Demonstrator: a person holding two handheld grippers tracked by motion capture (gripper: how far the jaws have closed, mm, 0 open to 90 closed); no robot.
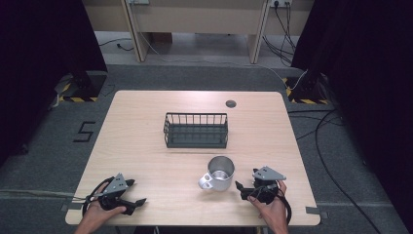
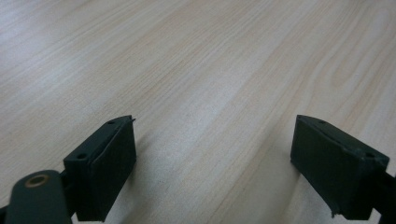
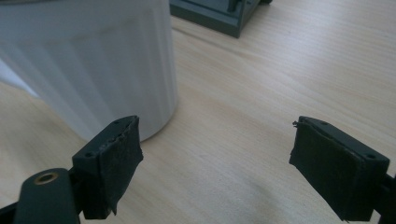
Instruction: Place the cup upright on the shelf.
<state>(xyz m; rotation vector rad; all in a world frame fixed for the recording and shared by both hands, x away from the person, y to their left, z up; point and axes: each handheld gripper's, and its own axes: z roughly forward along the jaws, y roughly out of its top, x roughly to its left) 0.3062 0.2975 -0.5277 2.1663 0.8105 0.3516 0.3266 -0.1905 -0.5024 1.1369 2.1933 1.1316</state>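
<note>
We look down on the wooden table (image 1: 146, 146), the largest thing here, with bare board across most of its top. Toward 12 o'clock from its middle we find the dark wire basket (image 1: 196, 130), standing upright with nothing that we can make out inside it. At about 5 o'clock from that basket, well apart from it, stands the metal mug (image 1: 220, 173), upright, mouth open upward, its handle pointing toward 8 o'clock. In the right gripper view the mug (image 3: 88, 60) rises as a pale ribbed wall just beyond one black pad, with a corner of the basket (image 3: 219, 16) farther off. We hold 2 grippers near the table's near edge. The right gripper (image 1: 243, 189) lies at 4 o'clock from the mug, just beside it and not touching as far as we can tell; its jaws stand wide apart over bare wood. The left gripper (image 1: 139, 202) rests at 8 o'clock from the mug, well apart from it, and in the left gripper view its 2 pads (image 2: 112, 163) are likewise spread wide with plain tabletop between them.
</note>
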